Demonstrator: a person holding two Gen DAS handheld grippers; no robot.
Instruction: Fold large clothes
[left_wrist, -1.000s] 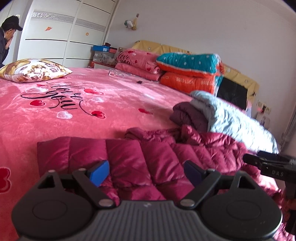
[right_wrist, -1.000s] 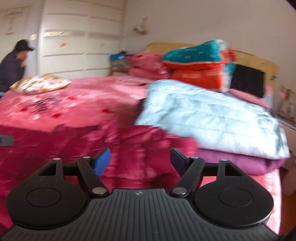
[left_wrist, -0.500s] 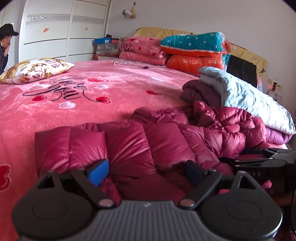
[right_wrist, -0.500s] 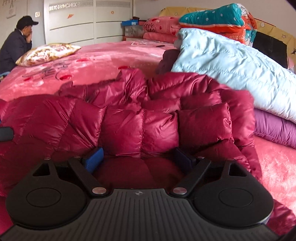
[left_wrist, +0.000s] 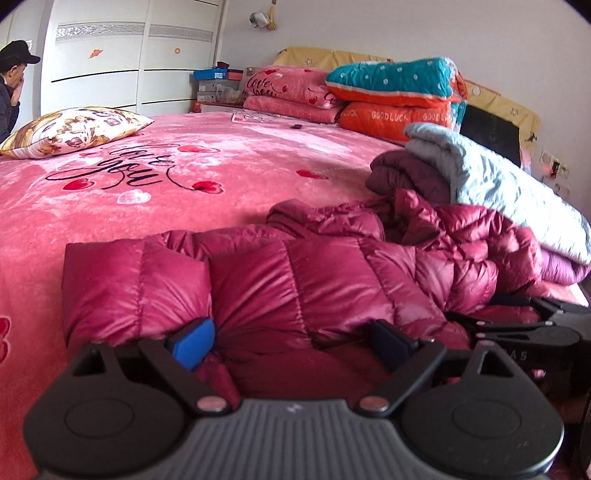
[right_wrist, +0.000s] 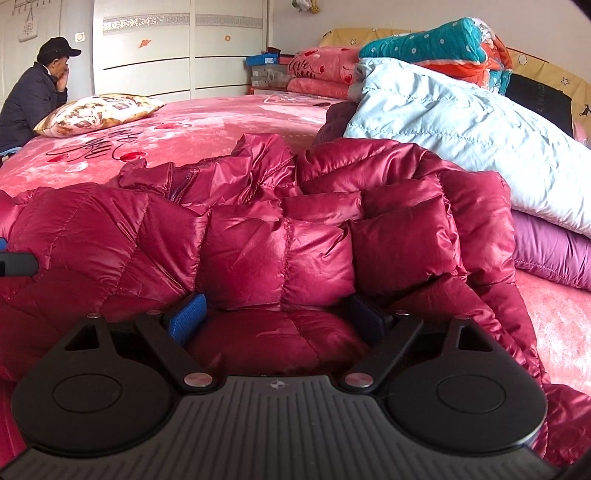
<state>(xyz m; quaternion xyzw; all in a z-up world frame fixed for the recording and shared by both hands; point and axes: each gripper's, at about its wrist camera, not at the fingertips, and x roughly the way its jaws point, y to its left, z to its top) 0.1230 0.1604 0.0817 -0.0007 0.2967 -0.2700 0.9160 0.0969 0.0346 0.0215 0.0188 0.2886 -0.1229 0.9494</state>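
A dark red puffer jacket (left_wrist: 314, 273) (right_wrist: 258, 240) lies crumpled on the pink bedspread (left_wrist: 207, 173) near its front edge. My left gripper (left_wrist: 290, 347) is down at the jacket's near hem, open wide, with puffy fabric bulging between its pads. My right gripper (right_wrist: 275, 319) is also open wide at the hem further right, a quilted panel filling the gap between its fingers. It shows side-on in the left wrist view as the right gripper (left_wrist: 517, 332). The tip of the left gripper (right_wrist: 14, 262) shows at the left edge of the right wrist view.
A folded light blue jacket (right_wrist: 461, 125) rests on a purple one (right_wrist: 550, 254) just right of the red jacket. Folded quilts (left_wrist: 395, 92) are stacked at the headboard. A patterned pillow (left_wrist: 74, 129) lies far left, beside a seated person (right_wrist: 33, 96). White wardrobe (left_wrist: 140, 62) behind.
Both grippers have sunk onto the red jacket's near hem, the right one much further. The right jaws have spread wider. The jacket now fills the gap of both grippers.
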